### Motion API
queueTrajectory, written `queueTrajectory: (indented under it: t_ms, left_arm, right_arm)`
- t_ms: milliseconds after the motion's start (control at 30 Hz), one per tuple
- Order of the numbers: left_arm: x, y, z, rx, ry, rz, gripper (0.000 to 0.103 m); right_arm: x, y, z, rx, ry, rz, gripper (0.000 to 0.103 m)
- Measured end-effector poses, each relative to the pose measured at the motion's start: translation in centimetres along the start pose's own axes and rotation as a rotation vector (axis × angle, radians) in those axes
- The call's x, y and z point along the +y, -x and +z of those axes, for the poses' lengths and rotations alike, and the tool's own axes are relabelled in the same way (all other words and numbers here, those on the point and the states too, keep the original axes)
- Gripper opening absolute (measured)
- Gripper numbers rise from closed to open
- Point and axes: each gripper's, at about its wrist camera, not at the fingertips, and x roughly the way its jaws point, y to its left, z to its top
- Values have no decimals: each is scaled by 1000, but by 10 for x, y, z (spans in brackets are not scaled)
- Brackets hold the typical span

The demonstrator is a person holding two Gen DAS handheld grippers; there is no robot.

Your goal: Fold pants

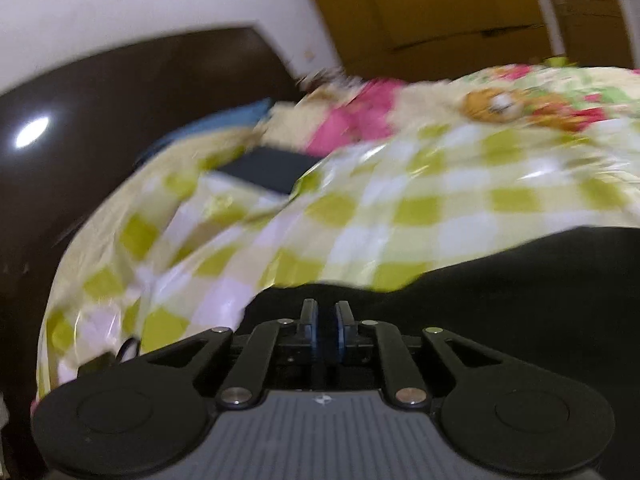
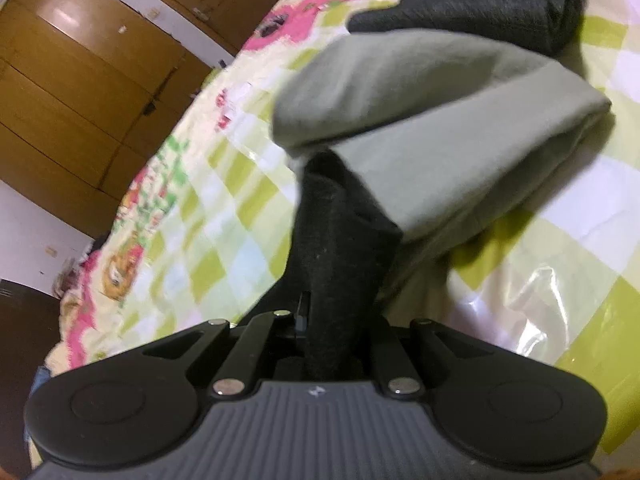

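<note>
The dark pants (image 1: pixel 500 280) lie on a bed with a green and white checked cover (image 1: pixel 360 200). My left gripper (image 1: pixel 326 316) sits at the pants' near edge; its blue-padded fingers are close together with a thin gap, and cloth between them is hard to make out. My right gripper (image 2: pixel 332 312) is shut on a bunch of dark grey pants fabric (image 2: pixel 340 240) that rises from between its fingers. The rest of that fabric runs up behind a folded sage-green garment (image 2: pixel 440 120).
More dark grey folded cloth (image 2: pixel 480 0) lies at the far end of the bed. A dark flat object (image 1: pixel 268 170) rests on the cover. A dark headboard (image 1: pixel 100 140) and wooden wardrobe doors (image 2: pixel 80 80) stand beside the bed. A floral blanket (image 1: pixel 520 100) covers the far part.
</note>
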Motion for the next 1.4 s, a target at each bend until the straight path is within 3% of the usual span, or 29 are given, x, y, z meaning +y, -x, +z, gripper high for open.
queueTrajectory:
  t_ms: [33,67,200,267,400,500,767,1100,1300,1400]
  left_arm:
    - [-10,12,0,-15,-8,-57,39]
    - [-18,19,0,-26,-15,-114,42]
    - [-49,47,-8,-42,-41,-301,43]
    - [-52,52,-10,-52,-46,-333,43]
    - [-31,48,-18,-24,-13,-344,43]
    - [-10,51,-30,-18,3,-305,43]
    - [44,46,-66,52,94,-267,43]
    - [65,48,-89,56,138,-290,43]
    - [81,49,-101,58,165,-302,45]
    - [86,51,-105,58,167,-296,45]
  right_arm:
    - [6,4,1,-7,3,18,7]
    - [13,7,2,-12,9,40,7]
    - [65,17,-3,-16,103,122,7]
    - [101,18,-11,-3,181,176,7]
    - [174,13,-42,44,338,275,7]
    - [229,6,-74,83,478,339,7]
    - [333,-28,-190,265,741,472,7]
    - [401,-88,-349,506,929,537,7]
    - [417,-100,-407,565,985,549,7]
    - [420,-107,-428,572,1002,514,11]
